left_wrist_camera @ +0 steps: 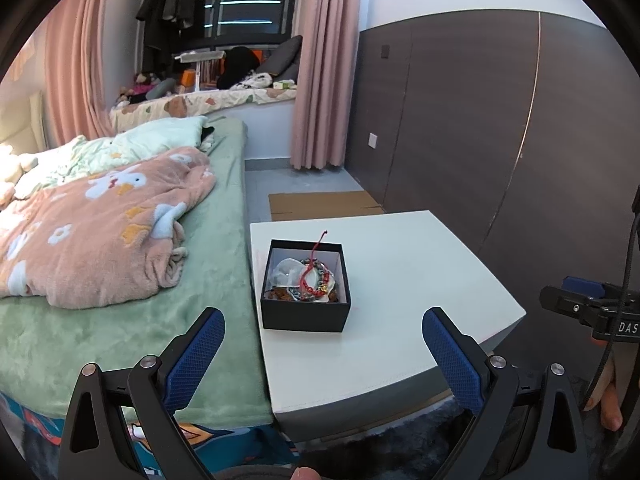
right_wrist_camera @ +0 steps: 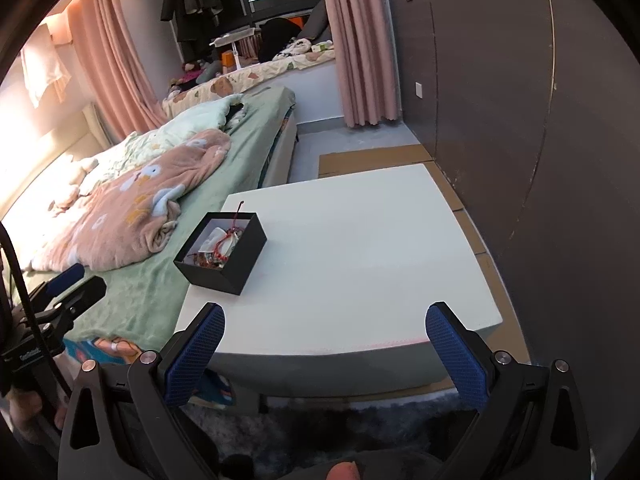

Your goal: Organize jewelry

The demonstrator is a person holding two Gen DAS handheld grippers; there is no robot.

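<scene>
A black open box [left_wrist_camera: 306, 312] [right_wrist_camera: 240, 258] stands near the left edge of a white table [left_wrist_camera: 404, 280] [right_wrist_camera: 360, 248]. Inside lie a red cord bracelet [left_wrist_camera: 314, 280] [right_wrist_camera: 223, 249], beaded bracelets and a white pouch [left_wrist_camera: 289, 270]. My left gripper [left_wrist_camera: 323, 334] hangs open just short of the box, nothing between its blue pads. My right gripper [right_wrist_camera: 325, 330] is open wide over the table's near edge, to the right of the box and empty. Each gripper shows at the side of the other's view.
A bed [left_wrist_camera: 132, 308] with a green sheet and a pink blanket [left_wrist_camera: 96, 232] touches the table's left side. Flat cardboard [left_wrist_camera: 320, 204] lies on the floor beyond the table. A dark panelled wall [left_wrist_camera: 500, 120] runs on the right. Dark shaggy rug [right_wrist_camera: 360, 424] below.
</scene>
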